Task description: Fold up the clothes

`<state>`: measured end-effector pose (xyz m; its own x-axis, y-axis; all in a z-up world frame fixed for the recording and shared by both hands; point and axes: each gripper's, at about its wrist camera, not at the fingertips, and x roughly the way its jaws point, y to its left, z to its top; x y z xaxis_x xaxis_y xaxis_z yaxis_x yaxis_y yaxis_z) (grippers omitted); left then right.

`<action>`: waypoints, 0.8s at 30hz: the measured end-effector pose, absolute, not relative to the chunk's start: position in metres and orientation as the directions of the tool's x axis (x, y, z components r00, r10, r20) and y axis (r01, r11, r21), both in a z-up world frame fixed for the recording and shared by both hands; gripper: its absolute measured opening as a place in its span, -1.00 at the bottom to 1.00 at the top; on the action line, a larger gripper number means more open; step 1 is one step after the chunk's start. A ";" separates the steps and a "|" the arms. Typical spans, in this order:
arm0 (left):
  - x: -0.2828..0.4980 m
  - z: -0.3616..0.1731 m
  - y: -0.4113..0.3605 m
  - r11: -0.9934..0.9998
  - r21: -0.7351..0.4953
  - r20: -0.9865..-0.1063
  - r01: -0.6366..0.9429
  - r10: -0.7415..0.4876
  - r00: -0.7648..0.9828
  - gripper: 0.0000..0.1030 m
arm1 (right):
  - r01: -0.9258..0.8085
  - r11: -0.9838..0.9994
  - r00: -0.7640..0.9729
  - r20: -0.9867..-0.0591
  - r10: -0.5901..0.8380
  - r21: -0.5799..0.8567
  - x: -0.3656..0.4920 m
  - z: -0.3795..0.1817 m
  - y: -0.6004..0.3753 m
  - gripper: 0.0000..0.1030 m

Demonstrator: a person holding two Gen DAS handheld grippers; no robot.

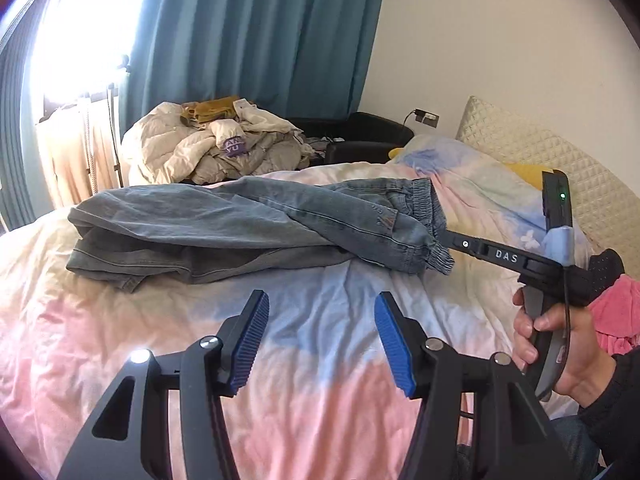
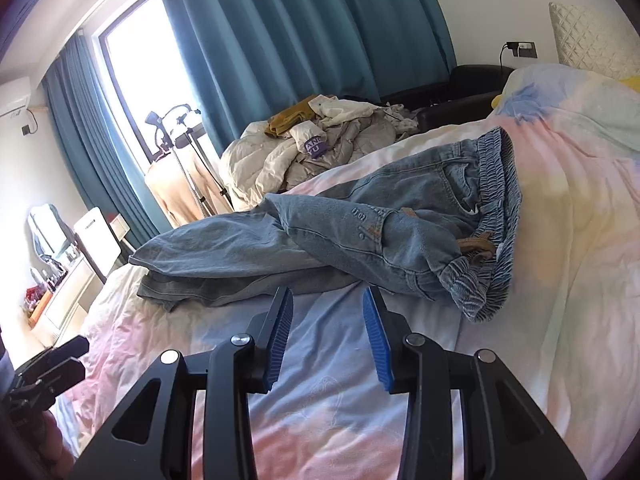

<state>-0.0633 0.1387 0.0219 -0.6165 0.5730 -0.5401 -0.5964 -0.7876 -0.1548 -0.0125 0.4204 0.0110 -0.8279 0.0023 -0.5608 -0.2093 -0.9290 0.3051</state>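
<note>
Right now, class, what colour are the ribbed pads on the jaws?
Bright blue ribbed pads, clearest in the right wrist view.

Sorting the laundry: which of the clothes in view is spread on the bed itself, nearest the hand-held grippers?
The blue jeans with the elastic waistband, lying crumpled on the pastel bedspread. The cream jacket and mustard garment sit heaped beyond the bed's far edge.

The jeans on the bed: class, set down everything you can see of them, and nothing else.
The jeans are faded blue denim with an elastic, gathered waistband, a side pocket and a tan drawstring. They lie crumpled and partly doubled over on the pastel tie-dye bedcover, waistband towards the headboard, legs running towards the window side, one layer folded on top of another. Only the bedcover touches them; both grippers are short of them with open jaws, holding nothing.
</note>
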 end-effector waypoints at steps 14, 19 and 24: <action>-0.112 -0.023 0.134 -0.832 -0.141 -0.631 -0.536 0.493 -0.599 0.10 | -0.228 -0.966 -0.765 -0.636 0.099 0.124 -0.131 -0.010 0.420 0.07; -0.129 -0.041 0.130 -0.832 -0.168 -0.662 -0.528 0.493 -0.565 0.10 | -0.217 -0.973 -0.746 -0.656 0.110 0.084 -0.203 -0.015 0.418 0.10; -0.147 -0.057 0.127 -0.832 -0.202 -0.680 -0.517 0.499 -0.537 0.10 | -0.130 -0.991 -0.730 -0.680 0.066 0.043 -0.266 -0.023 0.402 0.17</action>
<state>-0.1470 0.1274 -0.0568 -0.5370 0.4993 -0.6799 -0.5171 -0.8317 -0.2024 -0.2661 0.4023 -0.0225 -0.7299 0.0661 -0.6803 -0.1297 -0.9906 0.0429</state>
